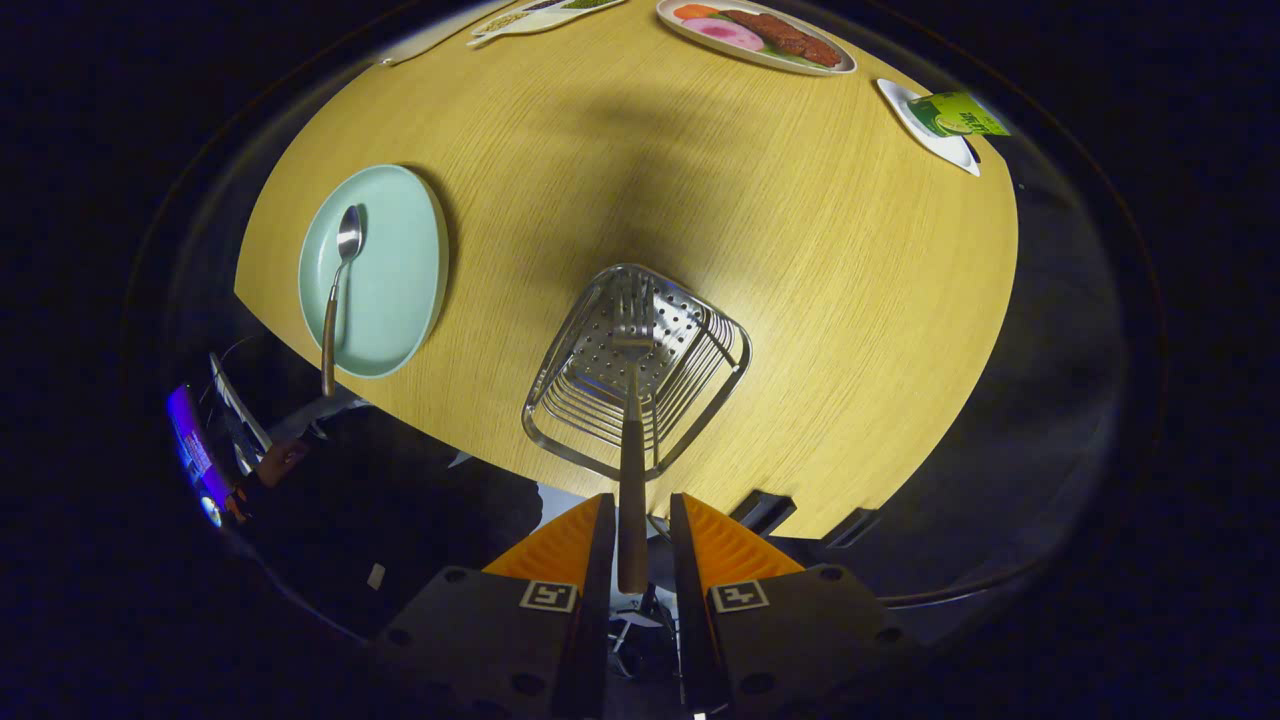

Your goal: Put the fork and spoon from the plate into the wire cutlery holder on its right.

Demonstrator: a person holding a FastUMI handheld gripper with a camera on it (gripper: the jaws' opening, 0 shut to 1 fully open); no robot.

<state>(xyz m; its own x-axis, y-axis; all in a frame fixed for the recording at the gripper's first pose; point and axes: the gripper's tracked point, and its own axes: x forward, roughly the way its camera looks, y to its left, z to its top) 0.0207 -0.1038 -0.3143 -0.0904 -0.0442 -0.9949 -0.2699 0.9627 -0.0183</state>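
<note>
The wire cutlery holder (712, 372) stands on the wooden table just ahead of my gripper (640, 502). The fork (632, 440) is in it, tines down against the perforated bottom, and its brown handle rises back between my orange fingers (560, 545). The fingers stand a little wider than the handle, with a gap on its right side, so the gripper is open. To the holder's left lies the mint-green plate (400, 270). On it rests the spoon (338, 285), bowl away from me, its brown handle sticking out over the plate's rim and the table's edge.
Far across the table (800, 250) sit a plate of food (757, 35), a white dish with a green packet (950, 115) and a flat tray (540, 14). The table's near edge runs just under the holder and the plate.
</note>
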